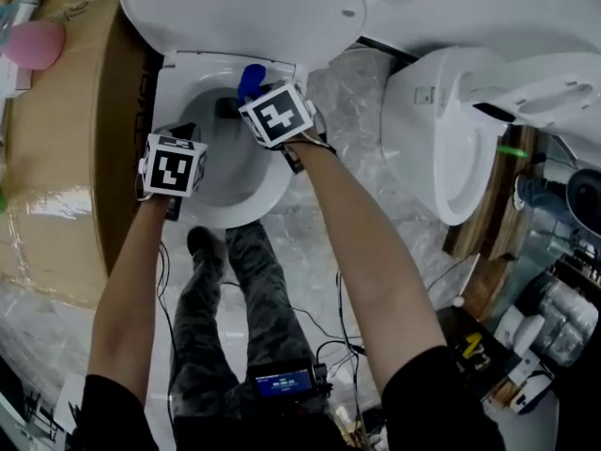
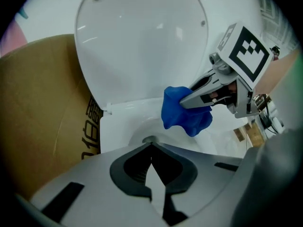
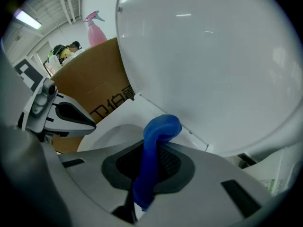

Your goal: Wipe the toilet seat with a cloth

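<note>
The white toilet seat (image 1: 274, 188) lies down with its lid (image 1: 244, 12) raised behind it. My right gripper (image 3: 156, 143) is shut on a blue cloth (image 3: 158, 126), which sticks out past the jaws and hangs over the back of the seat (image 3: 118, 119) near the hinge. From the left gripper view the same cloth (image 2: 184, 110) bunches under the right gripper's fingers (image 2: 201, 94). My left gripper (image 2: 151, 148) is shut with nothing in it and hovers over the seat's left side; its marker cube (image 1: 175, 164) shows in the head view.
A tall cardboard box (image 1: 56, 158) stands against the toilet's left side, with a pink spray bottle (image 3: 94, 30) on it. A second white toilet (image 1: 451, 148) stands to the right. The person's legs (image 1: 235, 289) and cables are on the marble floor in front.
</note>
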